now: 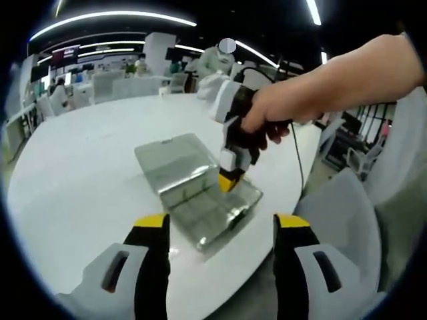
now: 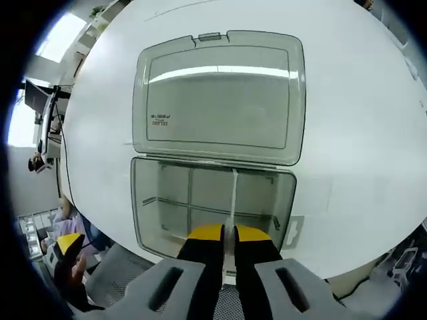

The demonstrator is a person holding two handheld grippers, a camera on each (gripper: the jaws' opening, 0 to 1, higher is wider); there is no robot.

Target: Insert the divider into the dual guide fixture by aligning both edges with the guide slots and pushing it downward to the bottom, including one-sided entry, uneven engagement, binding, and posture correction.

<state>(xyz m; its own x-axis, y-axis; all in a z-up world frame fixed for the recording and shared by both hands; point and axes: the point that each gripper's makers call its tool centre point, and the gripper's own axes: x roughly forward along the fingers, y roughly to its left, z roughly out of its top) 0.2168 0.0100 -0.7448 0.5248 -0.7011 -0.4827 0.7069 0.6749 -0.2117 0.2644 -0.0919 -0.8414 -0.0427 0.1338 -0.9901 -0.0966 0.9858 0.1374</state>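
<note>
A clear grey plastic box [image 1: 200, 207] lies on the white table with its lid [image 1: 175, 155] folded open behind it. From above, the box [image 2: 143, 200] shows fixed inner walls and guide slots. A thin clear divider [image 2: 233, 193] stands on edge across the box's right part. My right gripper [image 2: 229, 235] is shut on the divider's near end. A hand holds that right gripper [image 1: 229, 181] tip-down inside the box. My left gripper [image 1: 220, 223] hovers open at the table's near edge, short of the box, holding nothing.
The round white table [image 1: 87, 173] has bare surface to the left of and behind the box. The open lid [image 2: 220, 100] lies flat. A grey chair [image 1: 347, 220] stands at the table's right edge. Desks and chairs fill the room behind.
</note>
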